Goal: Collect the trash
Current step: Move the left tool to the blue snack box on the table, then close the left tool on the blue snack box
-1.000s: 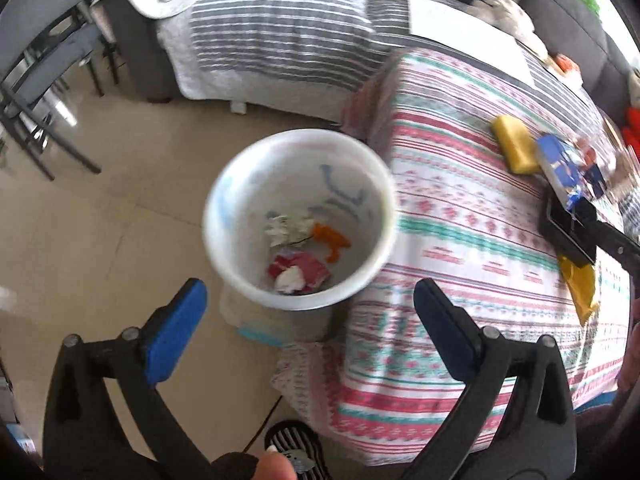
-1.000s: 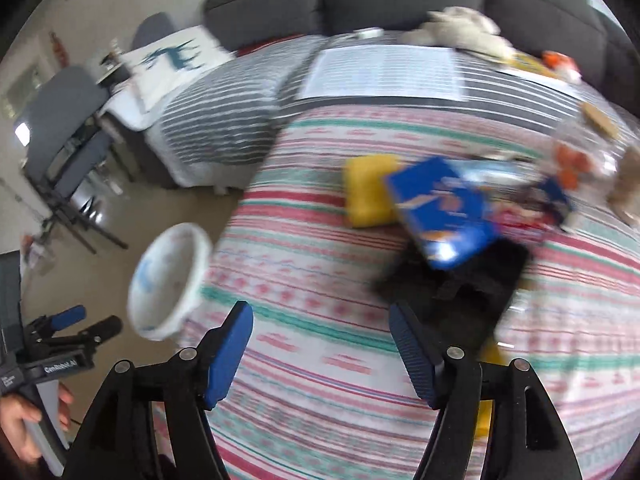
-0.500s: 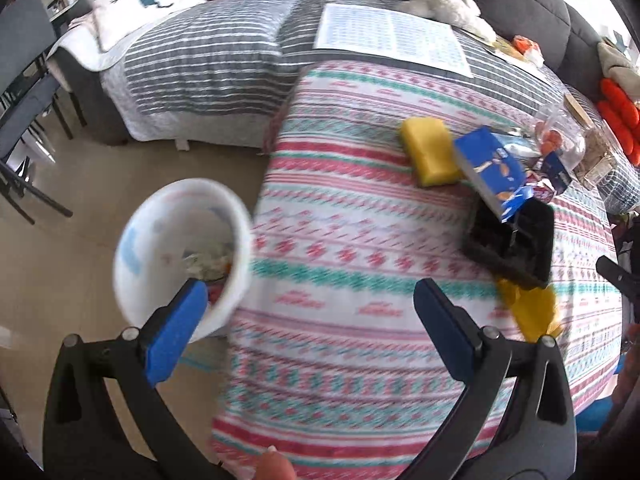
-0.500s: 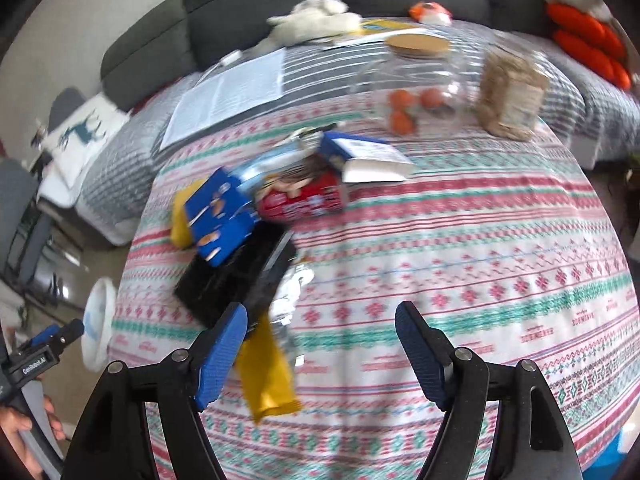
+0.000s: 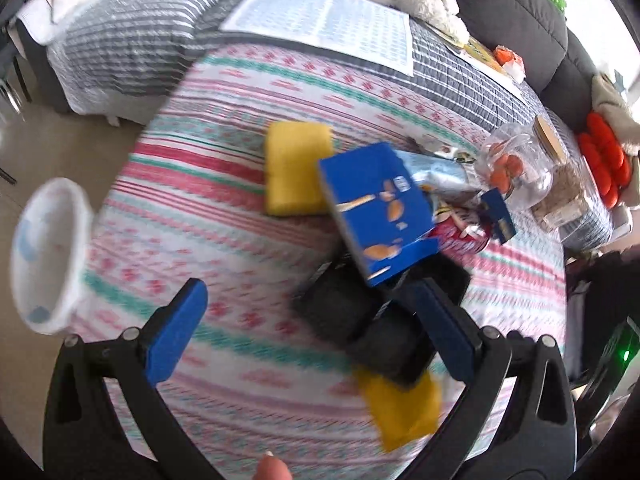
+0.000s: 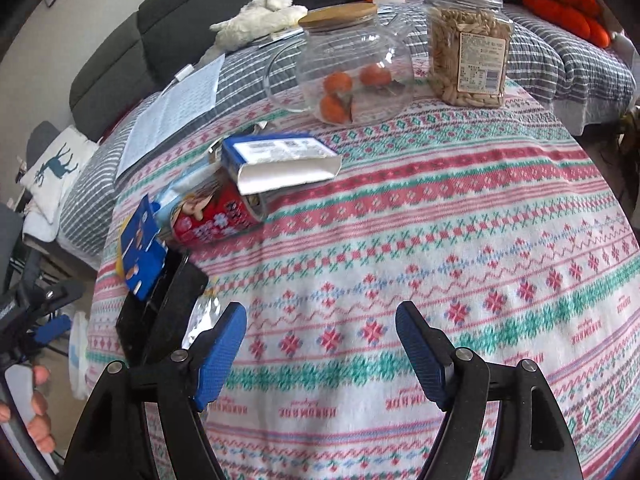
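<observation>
From the left wrist we see our left gripper (image 5: pixel 310 326) with its jaws spread wide and nothing between the ribbed blue pads. Below it lies a woven tablecloth (image 5: pixel 224 216) banded in pink, green and white. A flat blue cardboard box (image 5: pixel 374 206) leans on a black plastic tray (image 5: pixel 352 312), with a soft yellow sponge (image 5: pixel 296 168) just beyond it on the far side. A crinkled yellow wrapper (image 5: pixel 402 408) pokes out from under the tray's near edge. To the right of the box are a shiny silver foil bag (image 5: pixel 438 172) and a round glass jar (image 5: pixel 516 168) holding orange fruit. The white plastic bin (image 5: pixel 44 252), round and smooth, sits off the table's left edge.

From the right wrist, our right gripper (image 6: pixel 320 350) likewise has its jaws wide apart over bare cloth, gripping nothing. At far left a red cylindrical can (image 6: pixel 216 214) lies on its side, touching an opened blue-and-white carton (image 6: pixel 280 160). Beyond them stand the glass jar (image 6: pixel 352 68) with its wooden lid and a clear square-sided container (image 6: pixel 468 48) of pale nuts. The black tray (image 6: pixel 160 312) and blue box (image 6: pixel 142 252) lie at the near left, close to the table's edge.
</observation>
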{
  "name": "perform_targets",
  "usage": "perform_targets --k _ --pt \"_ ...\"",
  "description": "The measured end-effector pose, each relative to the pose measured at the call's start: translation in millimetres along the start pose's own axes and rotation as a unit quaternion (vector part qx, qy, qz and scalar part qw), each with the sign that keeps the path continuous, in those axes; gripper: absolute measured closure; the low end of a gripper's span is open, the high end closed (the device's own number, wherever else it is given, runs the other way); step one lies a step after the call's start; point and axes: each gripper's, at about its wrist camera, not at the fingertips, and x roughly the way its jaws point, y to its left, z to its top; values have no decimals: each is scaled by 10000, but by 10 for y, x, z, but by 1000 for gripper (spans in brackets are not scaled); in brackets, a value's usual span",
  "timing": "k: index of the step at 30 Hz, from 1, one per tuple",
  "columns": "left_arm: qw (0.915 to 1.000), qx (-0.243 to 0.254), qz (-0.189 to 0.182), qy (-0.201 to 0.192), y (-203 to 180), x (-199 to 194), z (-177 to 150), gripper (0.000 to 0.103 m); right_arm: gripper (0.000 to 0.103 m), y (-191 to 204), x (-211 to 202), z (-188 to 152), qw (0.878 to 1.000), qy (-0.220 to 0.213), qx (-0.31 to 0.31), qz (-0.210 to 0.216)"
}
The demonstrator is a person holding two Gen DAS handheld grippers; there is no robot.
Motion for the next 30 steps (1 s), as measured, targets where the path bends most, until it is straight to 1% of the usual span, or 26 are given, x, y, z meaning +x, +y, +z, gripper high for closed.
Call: perform_targets --k 2,7,9,12,14,16,19,20,21,22,23,25,27,30 --pt "9999 -126 -49 97 -127 141 69 0 24 -16 24 54 10000 -38 12 -32" --pt "9989 -447 -83 71 -336 355 202 0 24 -163 100 190 9992 -123 341 -159" --pt "9986 -526 -15 -13 -391 396 237 0 24 -231 128 246 9984 -146 536 -128" --pt "9986 -475 203 -145 -512 458 277 0 24 -296 192 316 9975 -151 682 -127" --pt "9982 -419 389 -153 -546 514 293 0 24 -319 240 349 9974 -110 708 -122" --pt "9977 -448 485 -119 -538 576 300 0 24 -334 271 372 9972 -110 732 -118" --pt "9970 -531 562 -24 -480 653 303 5 24 -351 320 386 9971 -85 745 -150" --pt "9971 -534 548 33 -469 679 299 10 24 -358 337 397 9969 -71 764 -151" --pt "9971 -542 519 77 -459 699 295 17 24 -363 346 402 9968 -65 778 -146" --pt "9972 -557 474 153 -431 720 288 23 24 -364 353 410 9968 -56 791 -140" --pt "9974 -554 419 194 -419 729 285 31 24 -363 354 417 9968 -57 791 -133" --pt "9983 -461 297 217 -399 712 263 32 24 -346 325 416 9971 -65 747 -131" --pt "9990 -313 257 204 -380 663 242 33 24 -298 267 404 9976 -60 669 -184" --pt "9996 -176 179 162 -322 557 228 35 21 -182 158 427 9986 -119 486 -155"
